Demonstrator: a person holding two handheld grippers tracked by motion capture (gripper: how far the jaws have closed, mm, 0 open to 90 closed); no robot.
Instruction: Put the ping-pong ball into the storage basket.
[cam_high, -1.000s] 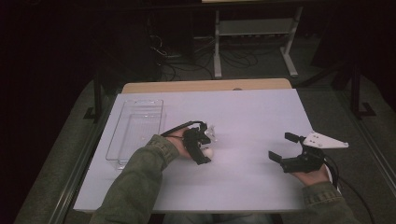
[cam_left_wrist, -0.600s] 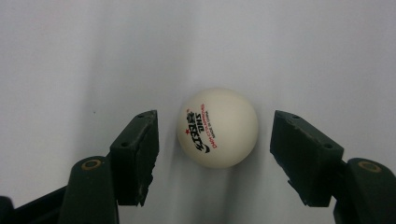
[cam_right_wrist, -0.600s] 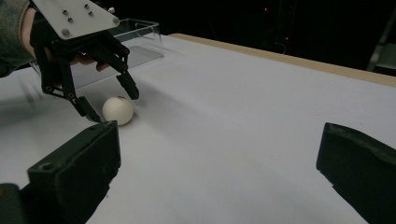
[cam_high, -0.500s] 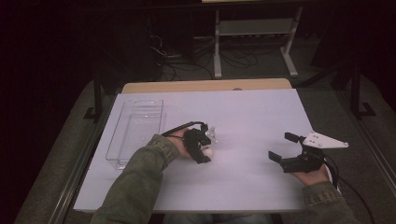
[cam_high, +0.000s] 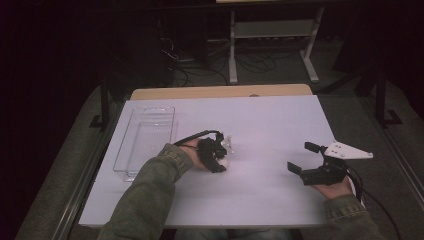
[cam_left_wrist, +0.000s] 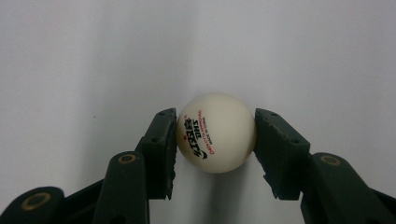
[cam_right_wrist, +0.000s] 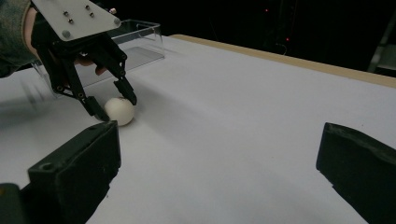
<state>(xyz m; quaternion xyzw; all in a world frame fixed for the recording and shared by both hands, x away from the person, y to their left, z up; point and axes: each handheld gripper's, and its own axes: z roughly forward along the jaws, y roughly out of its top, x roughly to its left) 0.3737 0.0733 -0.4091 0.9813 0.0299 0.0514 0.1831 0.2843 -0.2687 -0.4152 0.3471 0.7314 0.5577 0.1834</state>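
A white table-tennis ball (cam_left_wrist: 216, 132) with red and black print rests on the white table (cam_high: 260, 125). My left gripper (cam_left_wrist: 216, 140) points down over it, and its jaws have just been closing. Both pads (cam_left_wrist: 163, 144) now press on the ball's sides. From the high view the ball (cam_high: 224, 162) peeks out under the left gripper (cam_high: 219, 161) near the table's middle. The right gripper view shows the ball (cam_right_wrist: 119, 111) between the left gripper's fingertips (cam_right_wrist: 116, 107). My right gripper (cam_high: 301, 156) rests at the table's right, open, with nothing between its jaws (cam_right_wrist: 219, 163).
A clear plastic tray (cam_high: 124, 142) stands on the table's left side, just beyond the left hand, and is also visible as a clear box (cam_right_wrist: 140, 32) behind the left gripper. The table's wooden far edge (cam_high: 220, 91) borders a dark floor with cables and a metal stand.
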